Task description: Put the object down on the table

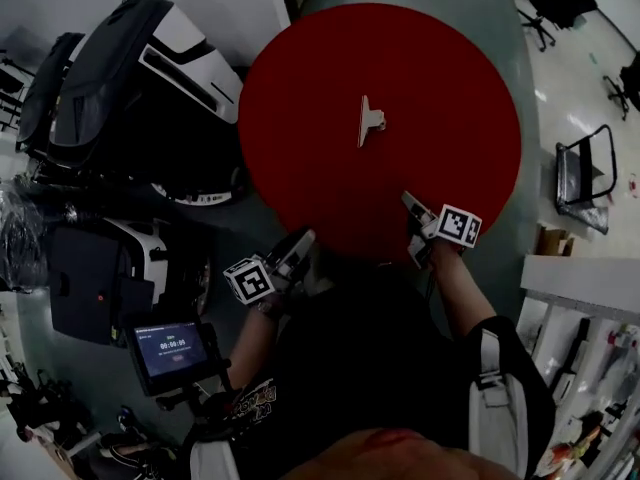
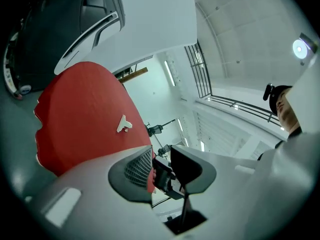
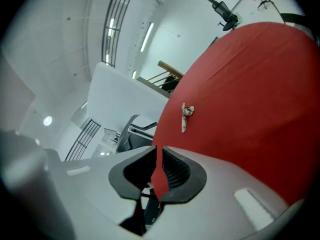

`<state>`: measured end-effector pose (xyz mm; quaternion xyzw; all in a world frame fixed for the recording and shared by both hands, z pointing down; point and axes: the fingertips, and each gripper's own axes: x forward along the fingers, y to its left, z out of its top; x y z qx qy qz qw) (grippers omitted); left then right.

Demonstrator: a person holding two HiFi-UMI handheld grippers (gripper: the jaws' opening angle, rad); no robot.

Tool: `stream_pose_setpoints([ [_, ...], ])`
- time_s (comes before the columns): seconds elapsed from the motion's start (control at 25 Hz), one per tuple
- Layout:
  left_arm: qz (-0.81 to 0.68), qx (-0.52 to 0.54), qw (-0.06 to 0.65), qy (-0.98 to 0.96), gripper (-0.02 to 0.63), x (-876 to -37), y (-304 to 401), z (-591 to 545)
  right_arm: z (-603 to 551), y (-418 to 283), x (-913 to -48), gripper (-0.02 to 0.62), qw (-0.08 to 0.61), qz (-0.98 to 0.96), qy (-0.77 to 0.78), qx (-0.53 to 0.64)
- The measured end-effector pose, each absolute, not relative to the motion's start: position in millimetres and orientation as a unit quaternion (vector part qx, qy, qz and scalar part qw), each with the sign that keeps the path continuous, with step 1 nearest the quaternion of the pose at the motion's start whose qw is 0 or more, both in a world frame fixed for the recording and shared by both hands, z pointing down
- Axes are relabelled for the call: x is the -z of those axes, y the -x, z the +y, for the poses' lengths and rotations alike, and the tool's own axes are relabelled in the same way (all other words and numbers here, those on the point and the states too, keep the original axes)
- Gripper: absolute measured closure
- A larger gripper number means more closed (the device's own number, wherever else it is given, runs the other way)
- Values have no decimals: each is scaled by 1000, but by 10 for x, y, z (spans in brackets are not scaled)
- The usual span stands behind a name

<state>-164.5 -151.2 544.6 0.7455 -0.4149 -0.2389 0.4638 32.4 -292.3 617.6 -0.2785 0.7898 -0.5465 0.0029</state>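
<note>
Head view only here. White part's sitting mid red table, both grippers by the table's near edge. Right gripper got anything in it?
Observer: No. In the right gripper view the right gripper has its jaws a narrow slit apart, and only the red table shows through the gap.
Operator: And the left?
Observer: In the left gripper view the left gripper has its jaws wider apart and grips nothing.
</note>
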Motion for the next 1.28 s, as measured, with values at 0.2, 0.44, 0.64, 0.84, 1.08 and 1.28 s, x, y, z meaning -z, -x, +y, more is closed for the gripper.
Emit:
stream_pose_setpoints([
  [0.2,-354,199,495,-769,480,-5495,1330,-1237,-1863,-50,-5478,563,27,836,248,489],
  [0.44,-285,151,514,-795,480,-5602,837,-997,-1109,-47,-4888,564,42,869,250,426],
  [0.64,-271,130,480,-824,480,-5351,572,-747,-764,-256,-4669,574,44,877,262,399],
  [0.84,-302,111,425,-846,480,-5157,461,-415,-474,-385,-4513,580,55,889,249,381],
  [1.08,-296,129,442,-837,482,-5069,-143,260,213,-736,-4408,583,42,904,245,347],
  [1.28,-335,114,441,-825,483,-5108,-254,798,765,-933,-4512,584,37,908,229,350],
])
